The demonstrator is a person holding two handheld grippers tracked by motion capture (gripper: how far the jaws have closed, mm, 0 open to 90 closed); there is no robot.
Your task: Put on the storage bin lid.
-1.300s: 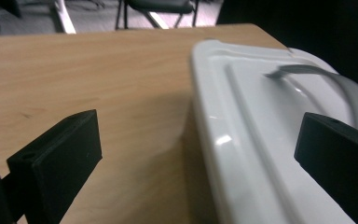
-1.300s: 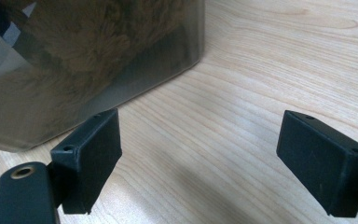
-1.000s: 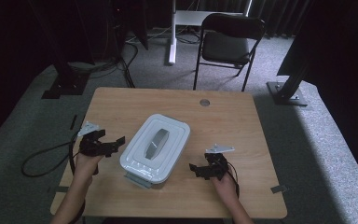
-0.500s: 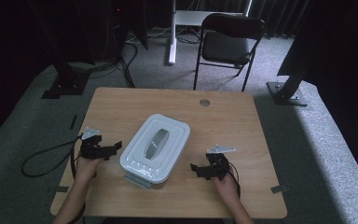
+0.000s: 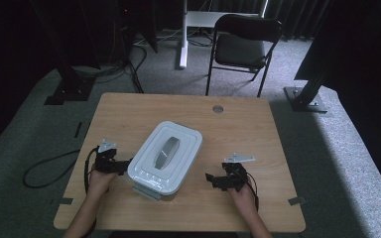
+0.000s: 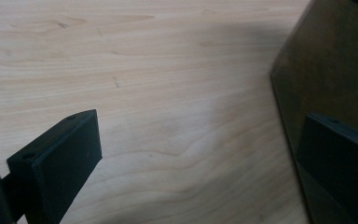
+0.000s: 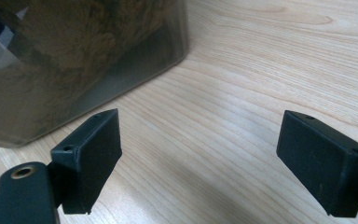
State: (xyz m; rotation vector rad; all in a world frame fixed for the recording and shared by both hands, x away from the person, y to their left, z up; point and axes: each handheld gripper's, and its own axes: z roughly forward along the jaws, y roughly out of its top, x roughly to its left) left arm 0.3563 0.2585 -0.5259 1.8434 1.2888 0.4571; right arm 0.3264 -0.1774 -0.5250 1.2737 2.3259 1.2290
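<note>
The lidded box (image 5: 163, 157) sits mid-table (image 5: 238, 124), so both sides are reachable. Left gripper (image 5: 125, 165) is right at its wall, right gripper (image 5: 211, 178) nearby, both jaws wide open, holding nothing.

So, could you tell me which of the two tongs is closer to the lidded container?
The left tongs: they sit right at the container, while bare table separates the right tongs from it.
</note>
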